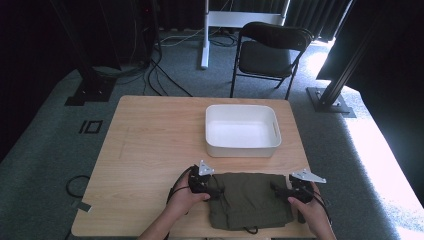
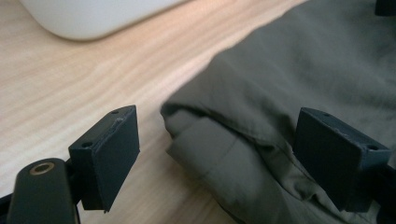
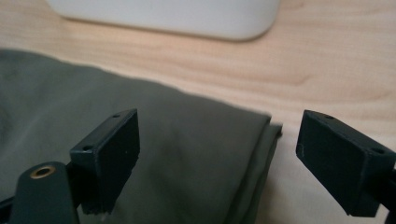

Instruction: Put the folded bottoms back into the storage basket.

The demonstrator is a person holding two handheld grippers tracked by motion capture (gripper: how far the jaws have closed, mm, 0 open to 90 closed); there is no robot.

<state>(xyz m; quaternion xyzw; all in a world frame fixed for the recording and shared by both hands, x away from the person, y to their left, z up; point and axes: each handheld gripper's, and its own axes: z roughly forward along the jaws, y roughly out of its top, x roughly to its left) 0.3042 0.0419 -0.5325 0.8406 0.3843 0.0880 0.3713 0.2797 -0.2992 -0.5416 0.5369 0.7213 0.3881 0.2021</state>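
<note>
A folded olive-green cloth (image 1: 250,199) lies near the front edge of the wooden table (image 1: 150,145). My left gripper (image 1: 216,191) is low at the cloth's left edge, open; in the left gripper view the folded corner of the cloth (image 2: 219,140) lies between its wide-set jaws, untouched by the pads. My right gripper (image 1: 275,187) is at the cloth's right edge, open too. The right gripper view has the cloth's folded edge (image 3: 261,140) between its jaws, with bare wood under the right one. A hand holds each gripper.
A white rectangular bin (image 1: 242,130) stands empty just beyond the cloth, toward the table's far right. Its rounded wall (image 2: 93,18) (image 3: 187,14) is close ahead in both gripper views. A black folding chair (image 1: 270,50) stands behind the table.
</note>
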